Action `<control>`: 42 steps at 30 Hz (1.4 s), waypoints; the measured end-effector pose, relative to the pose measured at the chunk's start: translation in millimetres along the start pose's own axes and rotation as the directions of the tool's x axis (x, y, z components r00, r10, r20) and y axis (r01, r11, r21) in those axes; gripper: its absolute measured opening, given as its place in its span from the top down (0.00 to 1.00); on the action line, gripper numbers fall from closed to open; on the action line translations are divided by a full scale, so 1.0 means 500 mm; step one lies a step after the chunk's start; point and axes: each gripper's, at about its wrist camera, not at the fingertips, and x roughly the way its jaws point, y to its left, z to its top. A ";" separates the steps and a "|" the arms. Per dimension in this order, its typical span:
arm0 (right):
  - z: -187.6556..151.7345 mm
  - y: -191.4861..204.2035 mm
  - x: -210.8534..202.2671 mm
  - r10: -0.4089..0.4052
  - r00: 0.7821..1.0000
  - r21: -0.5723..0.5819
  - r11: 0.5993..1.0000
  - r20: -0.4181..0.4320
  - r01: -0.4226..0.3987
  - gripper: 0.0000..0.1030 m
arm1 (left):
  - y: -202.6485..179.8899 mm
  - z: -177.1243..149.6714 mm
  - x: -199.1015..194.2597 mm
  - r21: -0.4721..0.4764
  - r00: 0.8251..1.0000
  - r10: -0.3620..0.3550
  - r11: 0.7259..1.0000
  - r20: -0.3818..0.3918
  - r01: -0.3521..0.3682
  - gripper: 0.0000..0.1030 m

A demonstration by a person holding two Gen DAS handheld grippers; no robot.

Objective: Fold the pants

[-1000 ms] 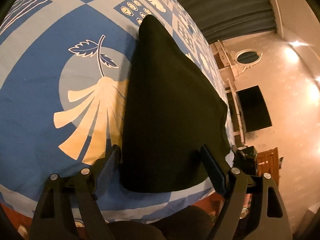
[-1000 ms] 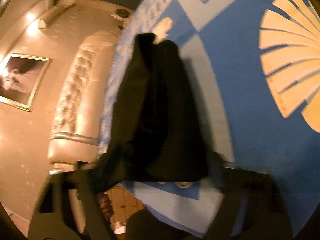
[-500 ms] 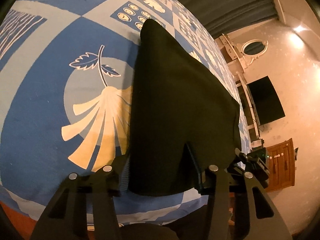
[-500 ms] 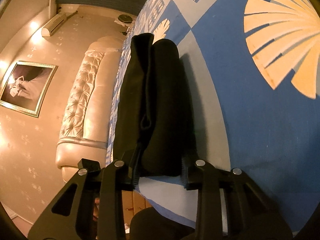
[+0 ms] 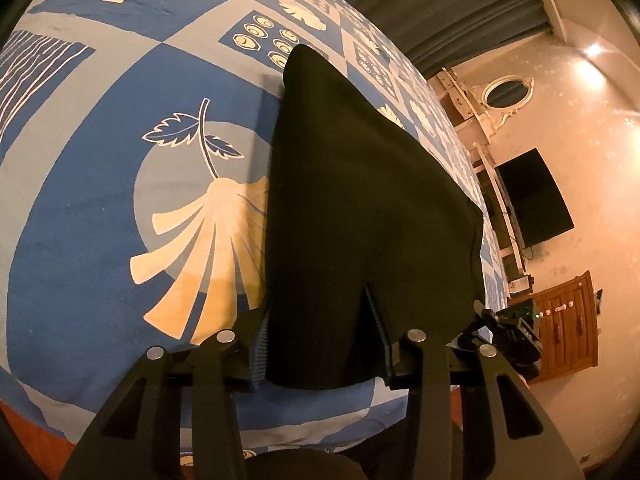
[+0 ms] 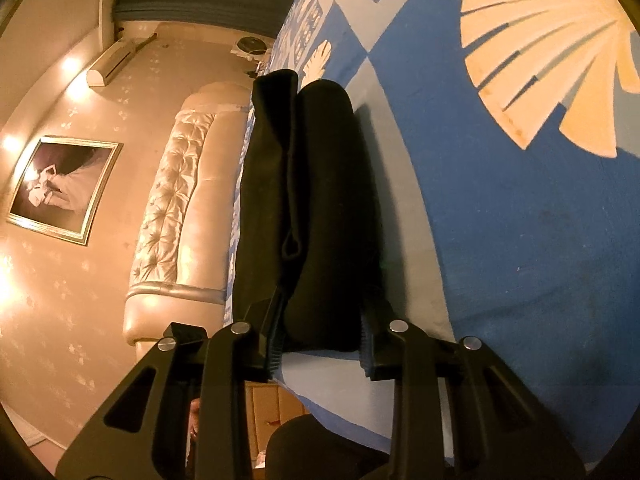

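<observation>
Black pants [image 5: 360, 208], folded into a thick stack, lie on the bed's blue and cream leaf-print bedspread [image 5: 100, 208] near its front edge. Left gripper [image 5: 320, 344]: jaws narrowed onto the near hem of the stack, one finger pressed against the left edge of the cloth, the other pushed into the fabric so that a crease rises above its tip. Right gripper [image 6: 320, 344]: jaws likewise closed in around the near end of the pants [image 6: 320, 200], which from this side show as two rounded layers with a seam between them; the left finger sits in that seam, the right finger against the outer roll. Bedspread [image 6: 520, 240] runs off to the right with a large cream fan leaf. Room fittings, left wrist view: grey curtain [image 5: 440, 4], oval mirror [image 5: 508, 94], dark wall screen [image 5: 532, 196], wooden cabinet [image 5: 568, 320]. Room fittings, right wrist view: tufted cream headboard [image 6: 180, 216], framed picture [image 6: 60, 188], wall air conditioner [image 6: 112, 62].
</observation>
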 end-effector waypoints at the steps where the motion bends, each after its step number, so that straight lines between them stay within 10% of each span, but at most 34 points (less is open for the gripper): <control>1: 0.001 0.000 0.001 0.000 1.000 -0.002 1.000 -0.001 0.000 0.72 | 0.000 0.000 -0.001 0.000 1.000 -0.002 1.000 0.000 0.002 0.59; 25: 0.008 0.006 0.000 0.003 1.000 -0.006 1.000 -0.004 -0.003 0.71 | 0.011 0.000 -0.006 0.031 1.000 -0.015 0.999 -0.007 0.015 0.57; 36: 0.007 -0.021 -0.024 0.069 0.998 0.064 0.996 -0.003 -0.069 0.62 | 0.023 -0.004 -0.001 -0.034 0.995 -0.098 0.995 -0.023 0.097 0.21; 42: 0.009 -0.047 -0.057 0.106 0.994 0.119 0.987 0.004 -0.106 0.56 | 0.011 -0.009 0.002 -0.026 0.996 -0.083 0.996 -0.019 0.082 0.17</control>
